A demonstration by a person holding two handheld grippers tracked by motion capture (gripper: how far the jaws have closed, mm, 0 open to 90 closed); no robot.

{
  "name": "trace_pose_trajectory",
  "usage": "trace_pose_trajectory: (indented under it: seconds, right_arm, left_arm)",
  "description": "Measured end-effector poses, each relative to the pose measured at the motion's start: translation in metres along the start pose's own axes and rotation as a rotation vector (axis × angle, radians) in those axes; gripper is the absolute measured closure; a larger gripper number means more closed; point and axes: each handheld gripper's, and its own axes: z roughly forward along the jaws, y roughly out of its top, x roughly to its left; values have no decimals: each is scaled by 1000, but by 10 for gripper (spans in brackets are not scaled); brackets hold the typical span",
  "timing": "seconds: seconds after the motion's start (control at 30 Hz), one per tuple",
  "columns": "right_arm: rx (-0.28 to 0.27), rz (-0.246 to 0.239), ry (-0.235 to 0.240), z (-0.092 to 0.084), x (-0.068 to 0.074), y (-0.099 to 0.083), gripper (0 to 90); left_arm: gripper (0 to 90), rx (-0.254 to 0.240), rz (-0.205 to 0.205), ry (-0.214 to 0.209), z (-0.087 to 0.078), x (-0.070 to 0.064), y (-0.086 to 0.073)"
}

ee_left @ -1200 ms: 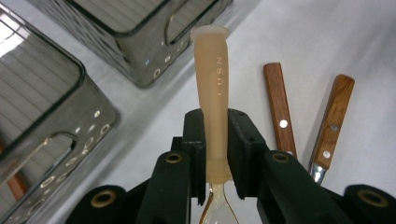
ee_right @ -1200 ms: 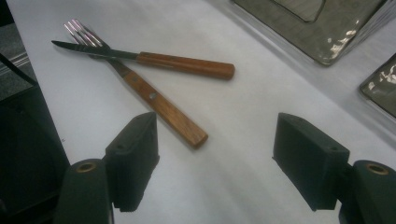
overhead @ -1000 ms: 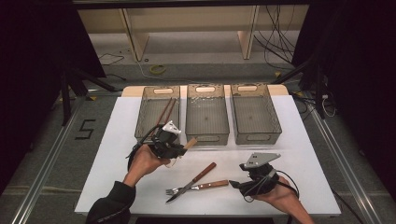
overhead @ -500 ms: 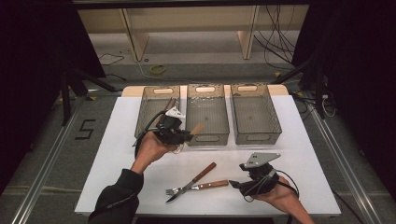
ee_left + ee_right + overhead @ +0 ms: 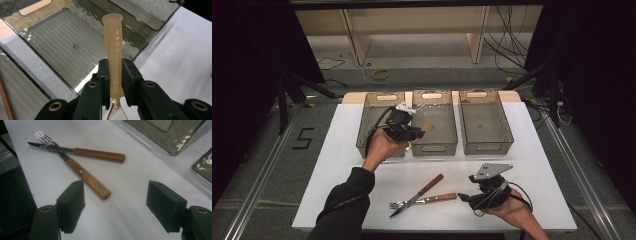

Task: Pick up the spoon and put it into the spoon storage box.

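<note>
We found the left gripper (image 5: 115,75) clamped on the pale handle of a utensil (image 5: 113,45), carried above the middle bin (image 5: 434,120), and judged this the sorting step. The right gripper (image 5: 115,206) stood wide, empty, the fork (image 5: 75,168) and knife (image 5: 82,152) just ahead. Next came lowering and release inside the bin.

Left gripper (image 5: 416,134) raised with jaws clamped (right gripper (image 5: 467,197) low, jaws wide).
</note>
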Motion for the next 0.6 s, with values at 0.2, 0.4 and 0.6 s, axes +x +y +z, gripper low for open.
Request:
trace_pose_trajectory:
  seconds: [0.2,0.4,0.6]
  right_arm:
    - [0,0,3,0,0,0,315]
    - [0,0,4,0,-1,-1,314]
    - [0,1,5,0,-1,-1,314]
  left_arm:
    - [777,-14,-13,13,6,7,9]
    - [777,-29,-38,24,14,14,17]
    - [777,-30,-44,37,24,18,19]
